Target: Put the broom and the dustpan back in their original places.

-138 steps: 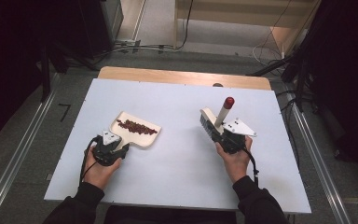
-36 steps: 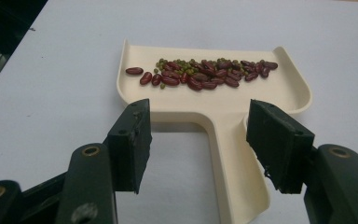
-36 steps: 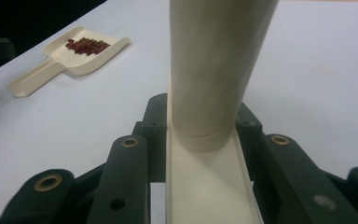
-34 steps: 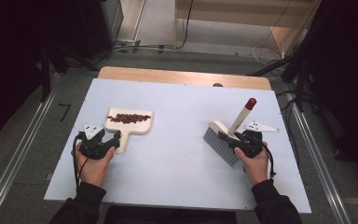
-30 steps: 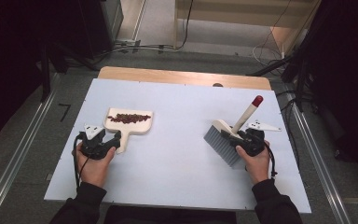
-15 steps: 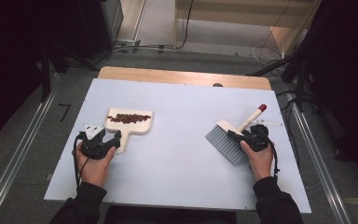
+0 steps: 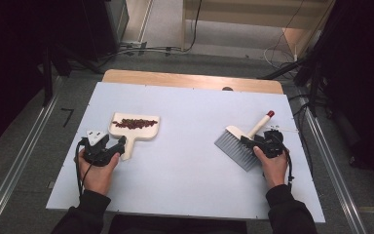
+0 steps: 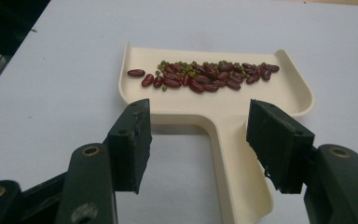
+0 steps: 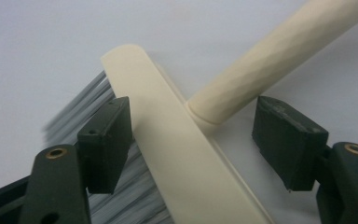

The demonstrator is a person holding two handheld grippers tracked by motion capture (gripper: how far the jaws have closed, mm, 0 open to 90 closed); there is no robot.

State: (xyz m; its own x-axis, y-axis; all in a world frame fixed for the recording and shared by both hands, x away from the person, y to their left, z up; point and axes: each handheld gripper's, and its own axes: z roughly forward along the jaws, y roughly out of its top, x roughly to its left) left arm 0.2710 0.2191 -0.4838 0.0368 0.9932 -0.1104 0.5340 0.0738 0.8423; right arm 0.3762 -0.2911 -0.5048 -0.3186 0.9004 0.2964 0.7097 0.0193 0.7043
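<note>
Left gripper (image 8: 200,140): jaws apart, set either side of the dustpan (image 8: 223,100) handle without clamping it. Dustpan flat on the white table (image 7: 185,161), left of centre, with red beans (image 8: 205,77) and small green ones in a row across its far part. Right gripper (image 9: 196,144): jaws apart — brush (image 9: 177,154) lying between them, unclamped, at the table's right, grey bristles toward the near left, red-tipped handle toward the far right.

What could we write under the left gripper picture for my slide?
Open left gripper hovers at the handle of a cream dustpan holding red beans on a white table.
</note>
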